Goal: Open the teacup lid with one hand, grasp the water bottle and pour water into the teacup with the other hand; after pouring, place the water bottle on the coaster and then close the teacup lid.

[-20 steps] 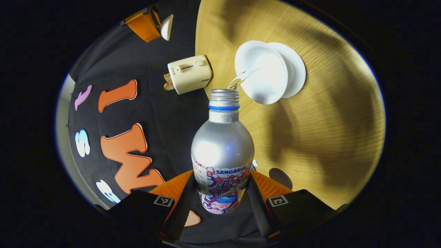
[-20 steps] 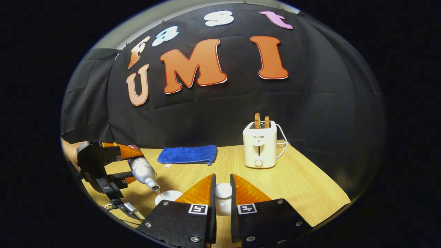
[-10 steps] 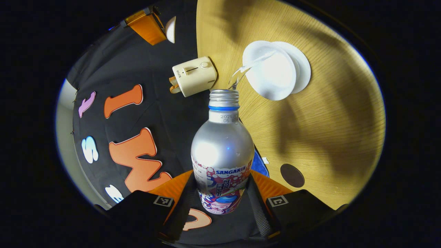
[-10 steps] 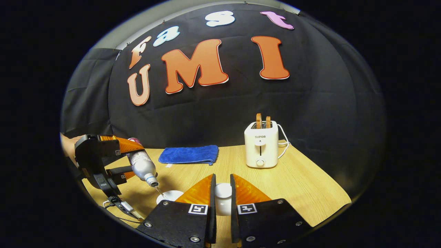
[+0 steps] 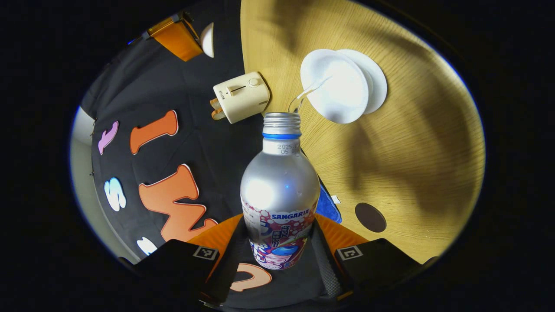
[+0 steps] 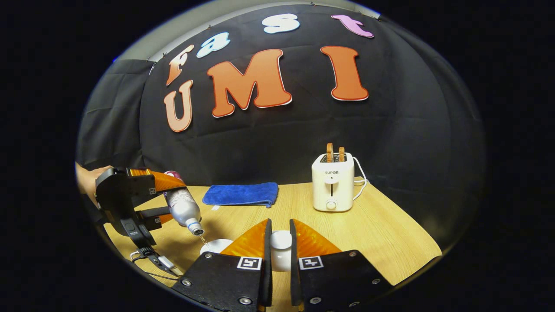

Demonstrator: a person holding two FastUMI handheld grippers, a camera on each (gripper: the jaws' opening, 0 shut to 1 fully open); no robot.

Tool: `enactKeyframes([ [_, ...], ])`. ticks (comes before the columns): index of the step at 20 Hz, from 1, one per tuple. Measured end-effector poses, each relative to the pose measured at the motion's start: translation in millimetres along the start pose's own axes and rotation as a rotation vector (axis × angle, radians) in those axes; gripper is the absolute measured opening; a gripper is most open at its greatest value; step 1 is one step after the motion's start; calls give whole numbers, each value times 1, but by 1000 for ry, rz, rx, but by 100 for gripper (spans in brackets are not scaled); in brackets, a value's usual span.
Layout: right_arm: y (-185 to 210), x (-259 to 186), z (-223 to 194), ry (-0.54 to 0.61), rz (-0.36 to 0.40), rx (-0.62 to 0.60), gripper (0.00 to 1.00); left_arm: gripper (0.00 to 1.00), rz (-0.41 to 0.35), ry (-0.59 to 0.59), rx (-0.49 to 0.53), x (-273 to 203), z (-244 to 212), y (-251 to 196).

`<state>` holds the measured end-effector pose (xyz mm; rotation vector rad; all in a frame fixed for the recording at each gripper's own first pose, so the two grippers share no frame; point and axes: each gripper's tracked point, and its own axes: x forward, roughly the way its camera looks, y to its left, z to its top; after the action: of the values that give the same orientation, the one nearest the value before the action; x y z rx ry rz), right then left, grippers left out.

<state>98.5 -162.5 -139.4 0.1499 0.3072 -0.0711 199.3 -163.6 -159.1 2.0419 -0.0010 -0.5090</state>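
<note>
My left gripper (image 5: pixel 279 236) is shut on a silver water bottle (image 5: pixel 279 186) with a coloured label, which is tilted mouth down. A thin stream of water arcs from its open mouth into the white teacup (image 5: pixel 336 91), which stands on a white saucer (image 5: pixel 376 82). A dark round coaster (image 5: pixel 370 217) lies bare on the wooden table (image 5: pixel 412 143). In the right gripper view my right gripper (image 6: pixel 279 227) is shut on the white teacup lid (image 6: pixel 280 247), held above the table. To its left are the tilted bottle (image 6: pixel 184 207) and the teacup (image 6: pixel 216 245).
A cream toaster (image 6: pixel 332 186) with two slices of toast stands at the back right of the table. A folded blue cloth (image 6: pixel 242 194) lies by the wall. A hand holds the left gripper (image 6: pixel 130 195) at the table's left edge, and a cable hangs below it.
Water keeps pouring from the bottle into the teacup. The left gripper and bottle have shifted slightly. The right gripper still holds the lid, almost still.
</note>
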Motion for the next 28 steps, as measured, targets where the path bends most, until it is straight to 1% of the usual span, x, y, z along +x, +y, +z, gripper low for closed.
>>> enactKeyframes([
  [4, 0, -1, 0, -1, 4, -2, 17, 84, 0, 2, 25, 2, 1, 0],
  [6, 3, -2, -2, 7, 19, 8, 17, 84, -3, 4, 31, 4, 0, -1],
  [17, 3, -6, -1, 2, 28, -7, 17, 84, -3, 8, 70, 1, 0, 5],
  [25, 5, -4, -8, 23, 34, -9, 17, 84, 6, 8, 111, 0, 3, 13],
  [28, 9, -5, -6, 21, 47, -8, 17, 84, 14, 5, 117, 0, 4, 14],
])
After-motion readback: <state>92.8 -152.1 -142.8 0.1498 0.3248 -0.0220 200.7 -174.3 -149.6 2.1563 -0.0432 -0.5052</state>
